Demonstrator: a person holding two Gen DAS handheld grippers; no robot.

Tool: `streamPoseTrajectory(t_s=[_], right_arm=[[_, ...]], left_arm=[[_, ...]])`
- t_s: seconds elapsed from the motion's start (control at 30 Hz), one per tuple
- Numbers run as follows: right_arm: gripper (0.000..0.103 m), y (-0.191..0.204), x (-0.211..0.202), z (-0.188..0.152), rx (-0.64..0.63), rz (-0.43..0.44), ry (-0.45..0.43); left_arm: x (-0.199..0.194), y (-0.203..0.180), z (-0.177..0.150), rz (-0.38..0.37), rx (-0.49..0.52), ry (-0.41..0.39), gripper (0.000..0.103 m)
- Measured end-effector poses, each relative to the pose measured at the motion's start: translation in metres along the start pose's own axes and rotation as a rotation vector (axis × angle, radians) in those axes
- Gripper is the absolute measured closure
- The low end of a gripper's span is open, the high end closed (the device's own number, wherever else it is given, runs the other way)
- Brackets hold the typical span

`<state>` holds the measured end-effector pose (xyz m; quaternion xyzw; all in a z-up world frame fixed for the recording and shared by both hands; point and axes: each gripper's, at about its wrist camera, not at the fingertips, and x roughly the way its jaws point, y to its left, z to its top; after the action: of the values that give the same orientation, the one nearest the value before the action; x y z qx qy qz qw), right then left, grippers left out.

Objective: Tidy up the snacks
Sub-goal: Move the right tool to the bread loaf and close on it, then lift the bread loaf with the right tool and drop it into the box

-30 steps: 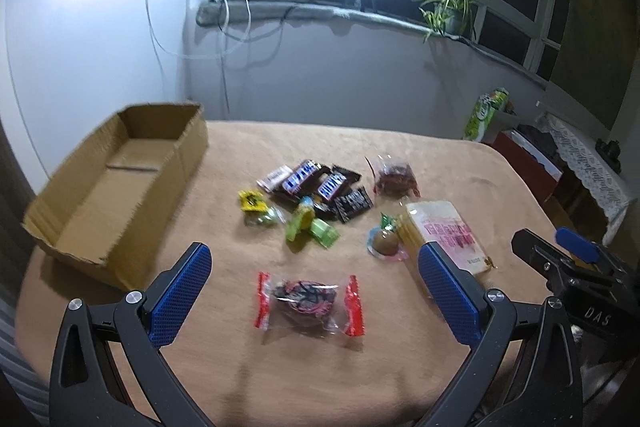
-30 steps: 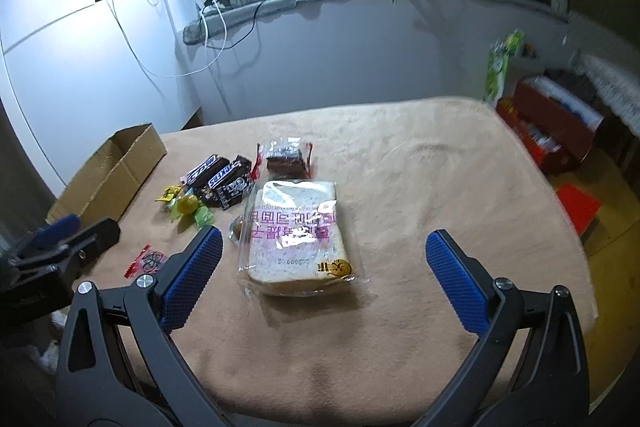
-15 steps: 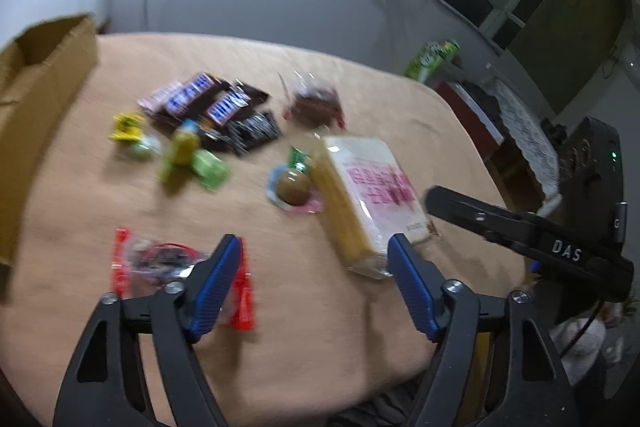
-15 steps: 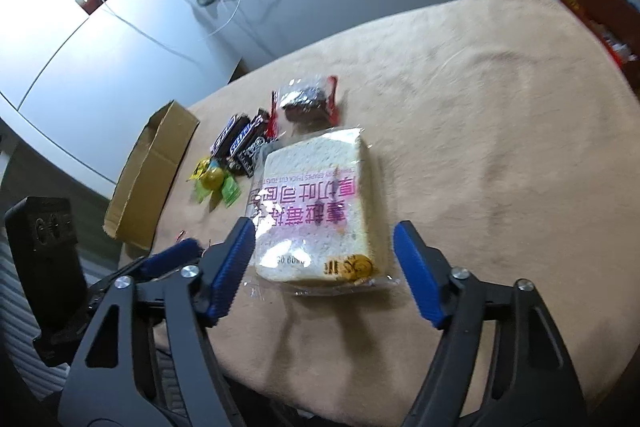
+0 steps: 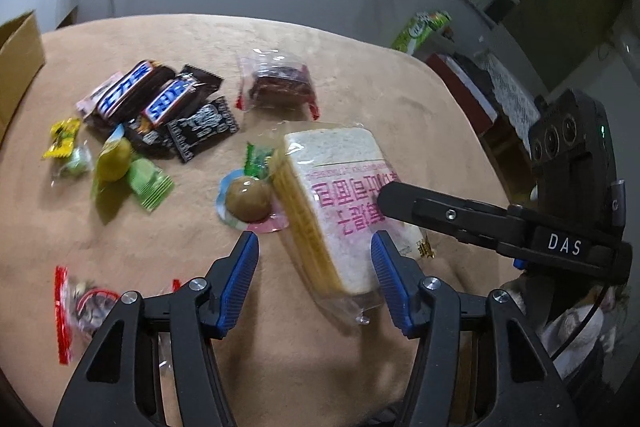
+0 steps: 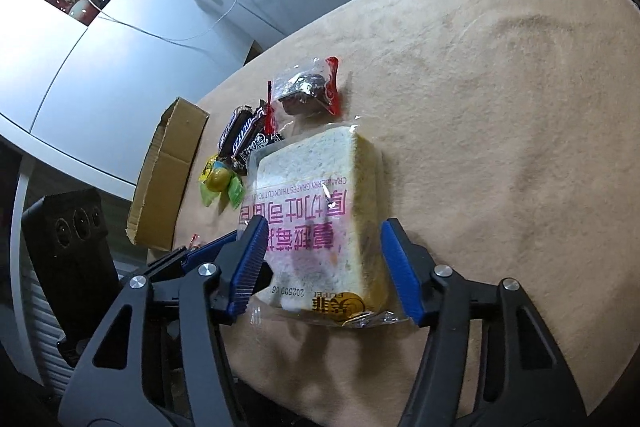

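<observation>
Both claws, left and right, are half-closing around the clear-bagged white sliced toast loaf, pads not visibly pressing.

Left of the left fingers, a blurred clear-and-red snack wrapper hides its contents. The brown cardboard box is cropped at the picture's edge.
</observation>
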<state>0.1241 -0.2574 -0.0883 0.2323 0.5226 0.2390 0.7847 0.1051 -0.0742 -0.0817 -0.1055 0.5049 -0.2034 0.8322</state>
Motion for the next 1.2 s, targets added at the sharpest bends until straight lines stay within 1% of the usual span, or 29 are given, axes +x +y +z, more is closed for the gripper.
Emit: streamPoseTrajectory(t_s=[0.07,0.17,0.2,0.33,0.43,0.5,0.77,0.93,1.03,1.2], right_arm=[[0.044,0.001,0.002,0.000,-0.008,-0.002,0.009],[0.046,0.001,0.002,0.000,-0.013,-0.002,0.016],[0.046,0.002,0.002,0.000,-0.017,-0.003,0.018],[0.047,0.003,0.003,0.000,-0.038,-0.013,0.032],[0.047,0.006,0.005,0.001,-0.042,-0.022,0.039],[0.047,0.008,0.004,0.001,-0.048,-0.028,0.041],[0.048,0.023,0.003,0.000,-0.051,-0.006,0.029],[0.048,0.055,0.001,0.005,-0.103,0.000,0.008],[0.048,0.081,0.006,0.012,-0.145,0.014,0.006],[0.048,0.137,0.028,0.019,-0.240,0.045,0.017]], left_arm=[[0.005,-0.005,0.003,-0.023,0.025,0.019,0.045],[0.010,-0.002,0.004,-0.090,0.015,0.051,0.045],[0.010,-0.001,0.004,-0.100,0.018,0.055,0.045],[0.011,-0.003,0.004,-0.098,0.039,0.065,0.045],[0.014,-0.012,0.007,-0.058,0.094,0.055,0.044],[0.014,-0.015,0.006,-0.046,0.120,0.043,0.044],[-0.007,-0.008,0.001,-0.038,0.128,-0.006,0.045],[-0.030,0.001,0.003,-0.029,0.117,-0.063,0.045],[-0.051,0.013,0.005,-0.003,0.116,-0.110,0.045],[-0.088,0.050,0.007,0.049,0.072,-0.183,0.045]])
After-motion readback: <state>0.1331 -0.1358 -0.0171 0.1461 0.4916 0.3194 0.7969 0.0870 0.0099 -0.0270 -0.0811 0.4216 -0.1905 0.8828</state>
